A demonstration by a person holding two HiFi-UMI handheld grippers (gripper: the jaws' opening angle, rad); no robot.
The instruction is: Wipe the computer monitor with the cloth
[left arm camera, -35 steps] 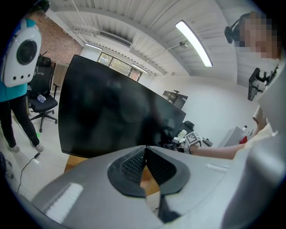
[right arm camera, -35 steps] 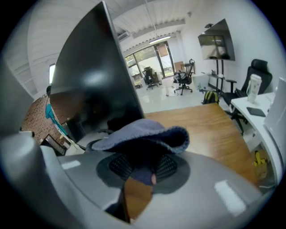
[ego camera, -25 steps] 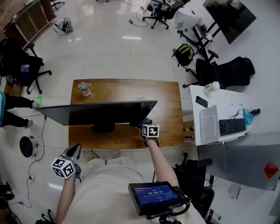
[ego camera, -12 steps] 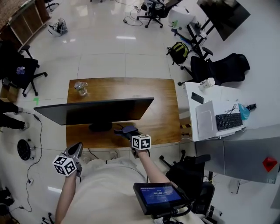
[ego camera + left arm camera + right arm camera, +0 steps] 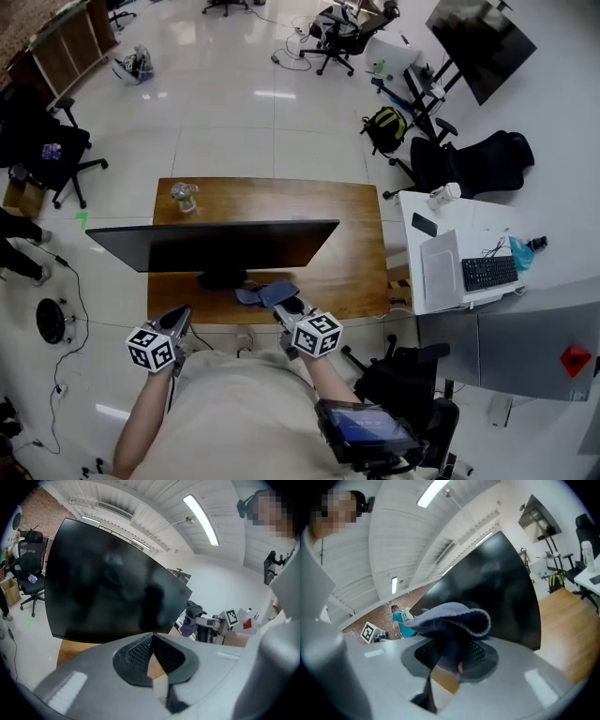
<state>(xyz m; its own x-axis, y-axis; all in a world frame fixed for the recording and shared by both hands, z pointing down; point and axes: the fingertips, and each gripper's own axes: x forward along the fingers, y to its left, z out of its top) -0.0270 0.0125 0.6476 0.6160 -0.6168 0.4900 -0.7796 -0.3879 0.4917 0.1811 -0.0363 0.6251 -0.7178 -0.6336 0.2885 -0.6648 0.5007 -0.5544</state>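
A wide black monitor (image 5: 216, 246) stands on a wooden table (image 5: 361, 253), its screen facing me. The grey-blue cloth (image 5: 265, 293) hangs just in front of the monitor's foot, with my right gripper (image 5: 284, 307) shut on it. In the right gripper view the cloth (image 5: 454, 620) bulges over the closed jaws (image 5: 451, 645), and the dark screen (image 5: 497, 588) lies beyond. My left gripper (image 5: 178, 321) is at the table's near edge, left of the cloth, shut and empty. In the left gripper view its jaws (image 5: 152, 635) point at the screen (image 5: 108, 588), and the cloth (image 5: 190, 620) shows at the right.
A glass jar (image 5: 184, 194) stands on the table's far left corner. A white desk (image 5: 441, 281) with a keyboard (image 5: 488, 272) is to the right. Office chairs (image 5: 469, 159) and a backpack (image 5: 385, 129) stand beyond it. A person's legs (image 5: 19, 239) show at the left edge.
My right gripper has pulled the cloth back from the monitor's lower right edge, leftward and toward me, down in front of the stand. The left gripper edged slightly rightward.
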